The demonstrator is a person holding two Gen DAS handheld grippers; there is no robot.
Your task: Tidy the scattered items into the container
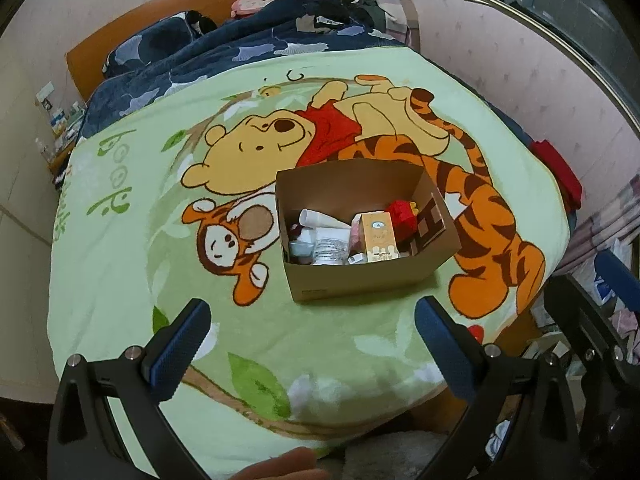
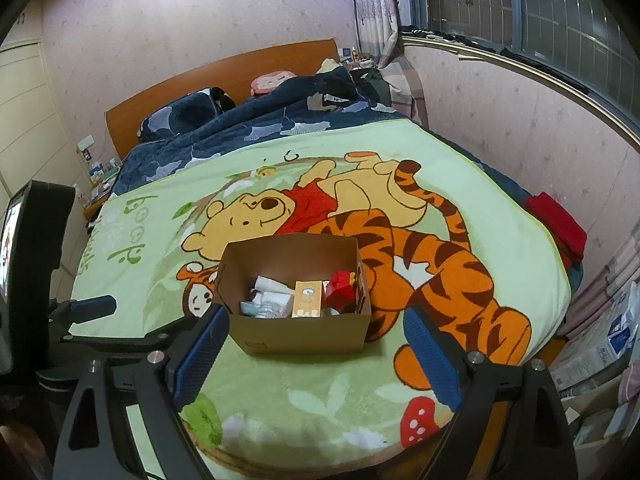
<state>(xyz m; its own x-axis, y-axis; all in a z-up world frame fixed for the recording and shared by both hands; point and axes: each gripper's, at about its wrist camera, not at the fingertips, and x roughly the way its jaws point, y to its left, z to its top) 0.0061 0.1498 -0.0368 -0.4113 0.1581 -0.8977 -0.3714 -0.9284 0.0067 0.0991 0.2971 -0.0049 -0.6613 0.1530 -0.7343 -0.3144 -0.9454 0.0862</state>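
- The cardboard box (image 1: 362, 276) sits open on the green cartoon blanket (image 1: 120, 280), near the foot of the bed.
- Inside it: an orange carton (image 1: 378, 236), a red toy (image 1: 402, 216), a white tube (image 1: 322, 219).
- The left gripper (image 1: 312, 350) hangs spread wide, empty, short of the box.
- The right gripper (image 2: 316, 356) is likewise spread, empty, its blue pads (image 2: 202, 354) flanking the box's near wall without touching.

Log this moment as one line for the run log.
left gripper: open, empty | right gripper: open, empty | cardboard box: on blanket, items inside
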